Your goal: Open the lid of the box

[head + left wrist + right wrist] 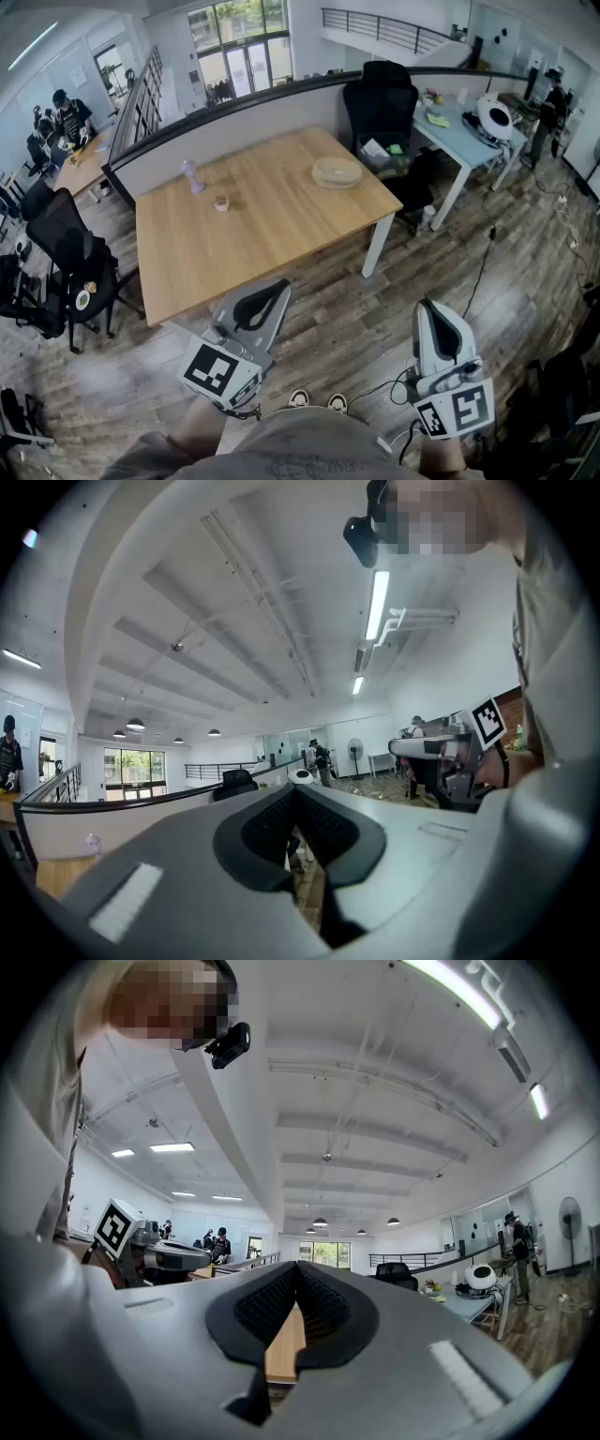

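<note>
Left claw (282, 287), right claw (427, 306) shut; box (337, 172) well ahead.

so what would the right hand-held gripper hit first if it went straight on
Likely the wooden table: its top shows through the gap of the shut right hand-held gripper, nothing nearer; it may pass above, depth unclear.
</note>
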Motion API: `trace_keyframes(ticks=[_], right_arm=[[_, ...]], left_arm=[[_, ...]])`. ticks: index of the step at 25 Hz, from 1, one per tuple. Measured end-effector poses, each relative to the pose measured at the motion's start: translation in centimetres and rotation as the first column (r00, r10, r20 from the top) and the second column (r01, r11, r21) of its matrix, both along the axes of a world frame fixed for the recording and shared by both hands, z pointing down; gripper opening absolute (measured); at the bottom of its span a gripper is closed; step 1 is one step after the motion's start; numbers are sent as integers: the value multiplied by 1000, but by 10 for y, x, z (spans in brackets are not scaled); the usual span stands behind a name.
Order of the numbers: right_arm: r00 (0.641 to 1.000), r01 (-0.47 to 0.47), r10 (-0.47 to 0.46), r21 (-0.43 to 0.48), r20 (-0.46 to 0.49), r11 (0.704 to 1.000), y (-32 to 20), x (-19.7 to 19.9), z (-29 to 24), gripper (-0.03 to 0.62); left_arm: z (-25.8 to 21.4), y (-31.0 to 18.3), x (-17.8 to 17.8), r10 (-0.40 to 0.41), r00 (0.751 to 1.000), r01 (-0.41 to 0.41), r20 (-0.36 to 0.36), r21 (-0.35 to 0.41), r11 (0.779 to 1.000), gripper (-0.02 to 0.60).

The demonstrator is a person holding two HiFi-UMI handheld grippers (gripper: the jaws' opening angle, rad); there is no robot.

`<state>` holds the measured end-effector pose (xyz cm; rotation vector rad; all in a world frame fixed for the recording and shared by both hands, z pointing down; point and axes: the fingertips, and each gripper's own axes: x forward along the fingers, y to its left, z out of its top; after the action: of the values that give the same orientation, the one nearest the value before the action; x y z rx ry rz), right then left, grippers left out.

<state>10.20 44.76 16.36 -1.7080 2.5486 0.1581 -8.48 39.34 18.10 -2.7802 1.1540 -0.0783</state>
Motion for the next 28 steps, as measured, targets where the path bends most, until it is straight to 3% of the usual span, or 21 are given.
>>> trace_keyframes(ticks=[3, 8, 17, 28], right_arm=[[1000, -6, 6, 2, -11, 1000, -2, 0, 0, 9], [997, -40, 39, 10, 65, 999, -8, 9, -2, 9], [998, -27, 28, -16, 50, 1000, -19, 4, 5, 9], [998, -11, 14, -44, 57, 999, -23, 8, 16, 9]], left_arm=[[3, -3, -2, -1, 1000, 1, 18, -3, 1000, -1], [9, -6, -2, 15, 1000, -15, 16, -21, 1000, -1], [8, -6, -5, 35, 999, -36, -32, -24, 999, 0], [18, -11, -4, 2, 1000, -2, 3, -33, 999, 18]])
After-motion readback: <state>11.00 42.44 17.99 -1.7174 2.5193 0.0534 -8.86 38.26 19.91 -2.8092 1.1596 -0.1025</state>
